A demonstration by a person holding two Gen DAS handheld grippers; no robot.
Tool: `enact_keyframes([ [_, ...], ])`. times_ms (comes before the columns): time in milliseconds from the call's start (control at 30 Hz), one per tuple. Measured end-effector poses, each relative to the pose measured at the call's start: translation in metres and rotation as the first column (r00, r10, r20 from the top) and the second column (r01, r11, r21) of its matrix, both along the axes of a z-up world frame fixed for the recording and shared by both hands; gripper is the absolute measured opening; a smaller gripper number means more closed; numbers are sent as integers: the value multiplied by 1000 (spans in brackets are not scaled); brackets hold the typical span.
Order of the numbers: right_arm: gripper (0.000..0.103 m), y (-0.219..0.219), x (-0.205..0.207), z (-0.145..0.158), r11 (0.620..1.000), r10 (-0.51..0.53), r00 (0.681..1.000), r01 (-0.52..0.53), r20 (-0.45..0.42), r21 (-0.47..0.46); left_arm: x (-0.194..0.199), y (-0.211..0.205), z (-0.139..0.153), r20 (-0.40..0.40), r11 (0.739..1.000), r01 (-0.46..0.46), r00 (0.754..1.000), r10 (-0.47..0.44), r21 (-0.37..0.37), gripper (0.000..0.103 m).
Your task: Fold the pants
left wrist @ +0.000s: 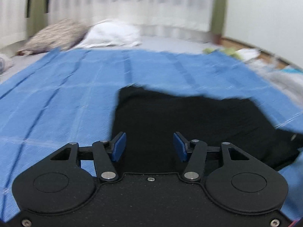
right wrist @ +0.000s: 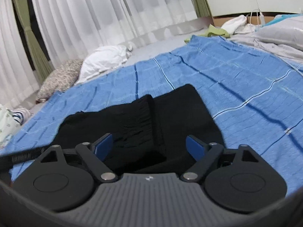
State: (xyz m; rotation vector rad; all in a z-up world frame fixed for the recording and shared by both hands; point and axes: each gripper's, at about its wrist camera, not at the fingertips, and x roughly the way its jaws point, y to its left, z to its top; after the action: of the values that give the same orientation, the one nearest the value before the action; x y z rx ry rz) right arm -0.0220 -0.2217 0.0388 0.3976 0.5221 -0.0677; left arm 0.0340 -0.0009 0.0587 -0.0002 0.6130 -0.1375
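Blue blanket (right wrist: 227,71) under black pants (right wrist: 170,113), near edge hidden behind fingers (right wrist: 103,147).

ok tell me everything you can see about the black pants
The black pants lie on the blue striped blanket, already folded into a compact, layered bundle. The fabric looks soft, matte and slightly wrinkled, and the right wrist view shows one layer lapped over another with a seam-like edge between them. A small round stud shows near one corner in the left wrist view. Both the left tongs and the right tongs are open above the pants, gripping nothing; contact cannot be judged.
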Motion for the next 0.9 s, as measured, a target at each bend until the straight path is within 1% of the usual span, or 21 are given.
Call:
enact_keyframes([
  [67,86,6,8,-6,1000,-16,999,16,-38,-4,1,8,-14,-36,999,-41,998,42,29,50],
  [100,84,8,12,-10,1000,-18,998,18,-58,5,1,12,-20,-60,998,-51,997,53,31,50],
  [133,82,9,13,-14,1000,-12,997,13,-78,20,1,16,-28,-85,998,-58,995,59,18,51],
  [167,77,11,15,-17,999,2,995,1,-96,36,-3,23,-32,-78,998,-57,995,56,-12,51],
  [200,76,14,15,-19,999,17,995,-12,-103,45,-6,27,-35,-71,998,-54,996,52,-30,51],
  [267,76,18,12,-20,998,39,994,-34,-104,52,-11,31,-38,-72,998,-47,996,44,-38,51],
  [333,76,18,10,-20,996,49,994,-41,-102,85,-13,32,-40,-67,999,-39,997,37,-37,51],
  [467,76,14,19,-23,992,32,994,-19,-107,122,-14,35,-43,-61,998,-34,998,31,-58,51],
  [500,78,13,25,-24,992,26,994,-12,-110,127,-14,36,-43,-61,997,-34,998,30,-66,51],
  [567,81,15,39,-27,993,42,992,-28,-122,112,-15,31,-42,-56,997,-36,998,32,-71,51],
  [600,80,19,45,-28,996,51,991,-41,-124,85,-17,30,-41,-53,997,-36,998,33,-69,51],
  [633,77,22,49,-28,996,58,991,-51,-117,69,-18,29,-40,-51,997,-36,998,33,-62,51],
  [700,68,24,54,-28,996,58,993,-50,-104,78,-19,27,-40,-50,998,-37,998,34,-53,52],
  [733,60,23,55,-28,996,46,994,-38,-102,85,-18,28,-39,-52,998,-38,998,35,-56,51],
  [767,38,22,56,-28,996,36,993,-27,-110,88,-18,29,-39,-56,997,-42,998,39,-66,52],
  [800,32,20,57,-27,995,35,992,-24,-118,96,-18,29,-37,-63,996,-45,997,40,-82,52],
  [833,29,19,57,-24,996,32,992,-22,-118,85,-16,29,-34,-77,994,-50,996,43,-93,52],
  [867,27,21,56,-19,999,22,993,-18,-116,38,-13,26,-31,-90,995,-49,995,42,-84,51],
  [900,26,25,54,-13,1000,6,994,-9,-107,-26,-12,21,-27,-92,997,-40,995,34,-65,44],
])
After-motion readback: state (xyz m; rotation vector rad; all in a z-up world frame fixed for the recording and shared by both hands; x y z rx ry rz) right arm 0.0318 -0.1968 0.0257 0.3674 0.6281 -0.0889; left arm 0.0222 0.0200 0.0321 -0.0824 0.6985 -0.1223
